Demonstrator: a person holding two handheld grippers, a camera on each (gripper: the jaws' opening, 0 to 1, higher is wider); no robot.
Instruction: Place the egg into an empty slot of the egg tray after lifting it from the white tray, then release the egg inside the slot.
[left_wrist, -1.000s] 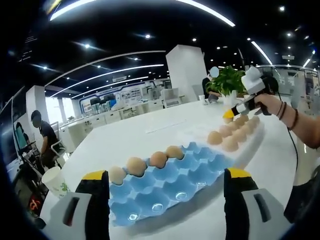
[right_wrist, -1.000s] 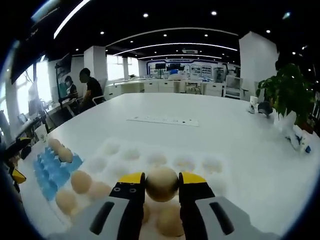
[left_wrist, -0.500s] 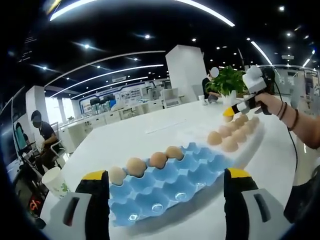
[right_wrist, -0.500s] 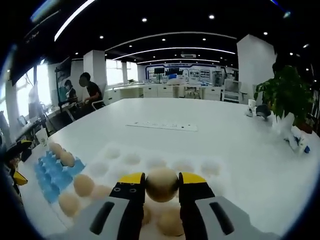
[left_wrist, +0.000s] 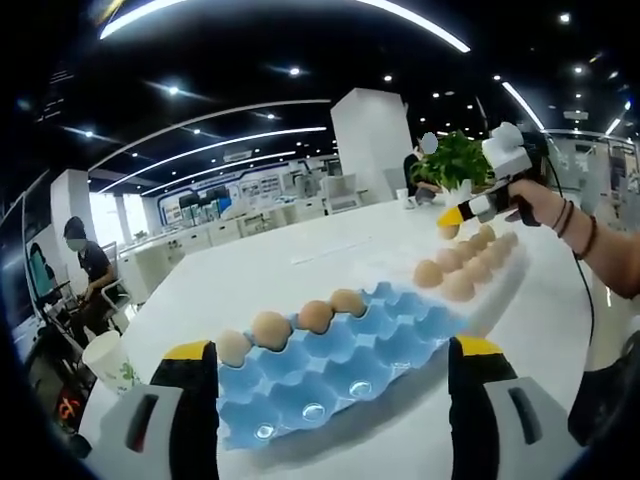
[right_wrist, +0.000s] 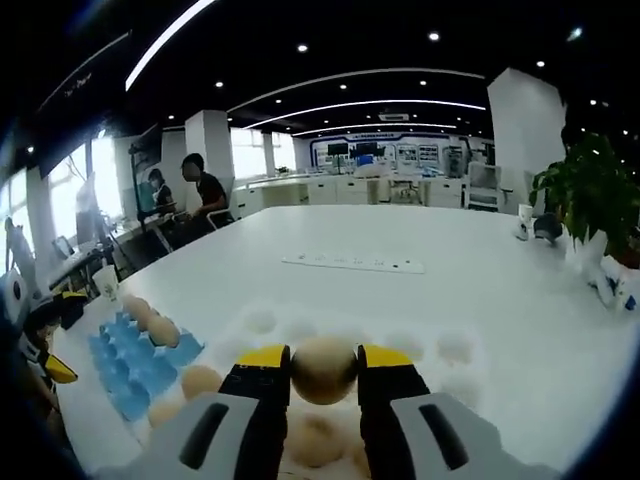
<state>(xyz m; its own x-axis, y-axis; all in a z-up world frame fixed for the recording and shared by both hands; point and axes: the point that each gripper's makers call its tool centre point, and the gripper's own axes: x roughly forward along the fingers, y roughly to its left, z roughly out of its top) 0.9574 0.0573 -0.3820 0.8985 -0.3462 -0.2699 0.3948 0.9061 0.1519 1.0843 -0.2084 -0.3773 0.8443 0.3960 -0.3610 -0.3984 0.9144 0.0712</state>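
One egg clamped in right gripper fingers; blue egg tray lay lower left; left gripper fingers gaped empty.

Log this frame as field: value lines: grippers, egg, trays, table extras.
right gripper: shut on egg, raised above white tray
left gripper: open, holding nothing, aimed at blue tray
blue tray: four eggs in the far row, other slots empty
white tray: several eggs left, some slots empty
table: white; paper cup at its edge, plant at the far side
task stage: egg lifted, not yet placed
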